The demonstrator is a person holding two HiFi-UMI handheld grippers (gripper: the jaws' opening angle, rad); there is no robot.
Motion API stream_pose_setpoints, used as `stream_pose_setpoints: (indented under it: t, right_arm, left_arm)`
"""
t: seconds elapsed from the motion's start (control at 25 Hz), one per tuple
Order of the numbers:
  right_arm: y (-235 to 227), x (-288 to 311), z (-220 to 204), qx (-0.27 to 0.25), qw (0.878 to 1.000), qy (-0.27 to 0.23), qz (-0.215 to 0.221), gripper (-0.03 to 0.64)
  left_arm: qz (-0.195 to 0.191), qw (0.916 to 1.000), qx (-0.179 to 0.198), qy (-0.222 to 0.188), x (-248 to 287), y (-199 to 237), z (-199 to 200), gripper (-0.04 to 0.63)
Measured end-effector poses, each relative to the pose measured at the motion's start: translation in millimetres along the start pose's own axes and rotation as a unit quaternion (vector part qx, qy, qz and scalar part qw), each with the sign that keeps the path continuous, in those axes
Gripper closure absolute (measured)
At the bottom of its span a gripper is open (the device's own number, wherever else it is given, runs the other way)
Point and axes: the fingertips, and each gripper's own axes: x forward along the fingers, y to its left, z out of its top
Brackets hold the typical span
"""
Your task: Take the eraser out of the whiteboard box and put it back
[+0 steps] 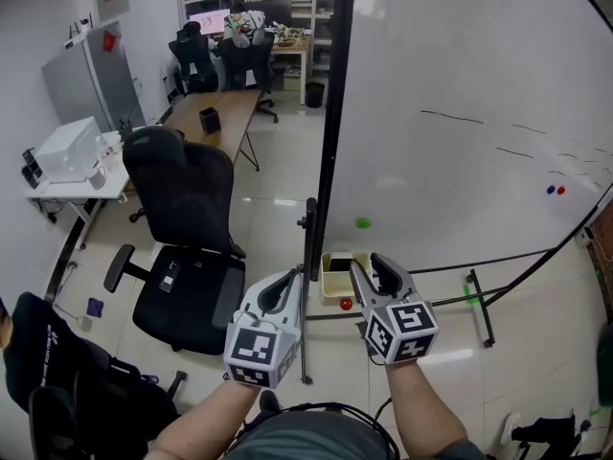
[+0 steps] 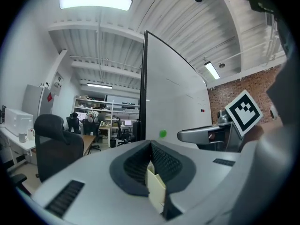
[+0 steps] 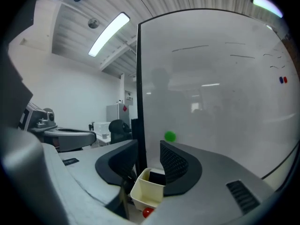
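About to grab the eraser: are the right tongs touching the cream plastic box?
Cannot tell. In the right gripper view the open right tongs overlap the edges of the cream plastic box. The head view overlaps them too, showing neither gap nor contact.

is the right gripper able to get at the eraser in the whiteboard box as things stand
Probably yes. The right gripper has its jaws apart and points at the open-topped box, where the dark eraser shows at the far end with nothing over it. The box walls may crowd the jaws, though.
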Motion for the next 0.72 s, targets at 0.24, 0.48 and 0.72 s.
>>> stream_pose_setpoints:
  t: [0.24, 0.48, 0.72]
  right_arm:
    - [-1.3, 58.7, -48.7, 0.031, 0.996, 0.085, 0.011, 0.36]
    - [-18.9, 92.8, -83.2, 0.019, 0.989, 0.142, -0.027, 0.359]
    - [-19.9, 112.3, -103.3, 0.019, 0.983, 0.181, -0.04, 0.347]
  left_arm:
    - [-0.009, 0.9993, -0.018, 0.031, 30.3, 26.0, -30.8, 0.563]
    - [-0.029, 0.9981, -0.034, 0.041, 54.7, 39.0, -46.1, 0.557]
    - [-0.037, 0.9973, -0.028, 0.057, 69.5, 51.0, -58.3, 0.557]
